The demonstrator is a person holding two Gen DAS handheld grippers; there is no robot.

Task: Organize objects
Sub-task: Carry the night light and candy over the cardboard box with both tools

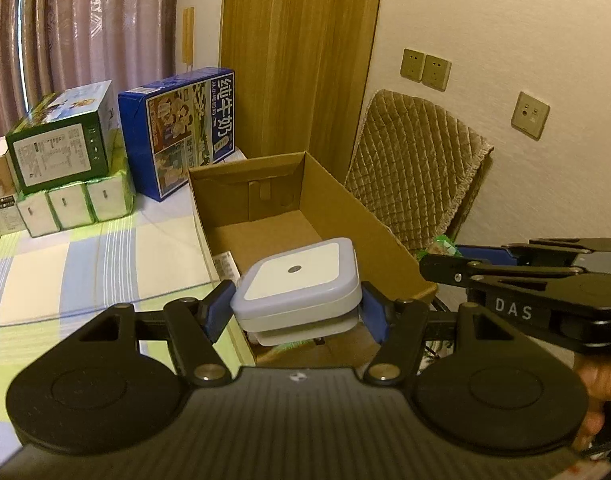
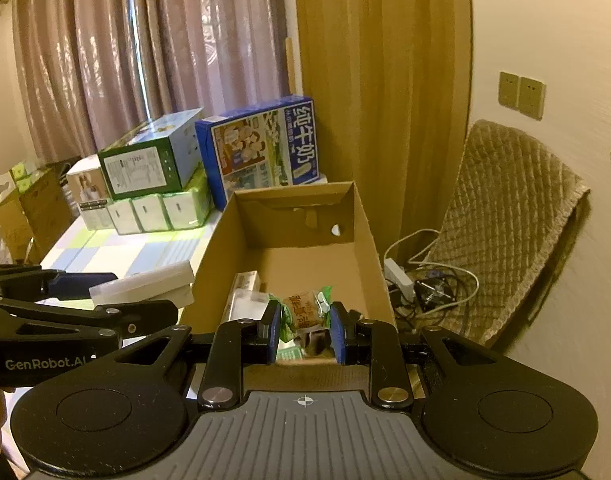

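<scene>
My left gripper (image 1: 297, 309) is shut on a square white and grey plug-in device (image 1: 301, 280) and holds it over the near end of an open cardboard box (image 1: 345, 208). The same device (image 2: 145, 285) shows at the left of the right wrist view, beside the box (image 2: 221, 264). My right gripper (image 2: 306, 327) is shut on a green-edged snack packet (image 2: 305, 310) above the box's near end. In the left wrist view, the right gripper (image 1: 441, 258) comes in from the right with a bit of the green packet (image 1: 443, 245) showing. A white packet (image 2: 245, 300) lies inside the box.
At the back of the checked tablecloth (image 1: 85, 256) stand a blue milk carton case (image 1: 181, 128), a green box (image 1: 61, 148) and tissue packs (image 1: 73, 204). A chair with a quilted cover (image 2: 505, 208) stands to the right. A power strip and cables (image 2: 421, 280) lie below it.
</scene>
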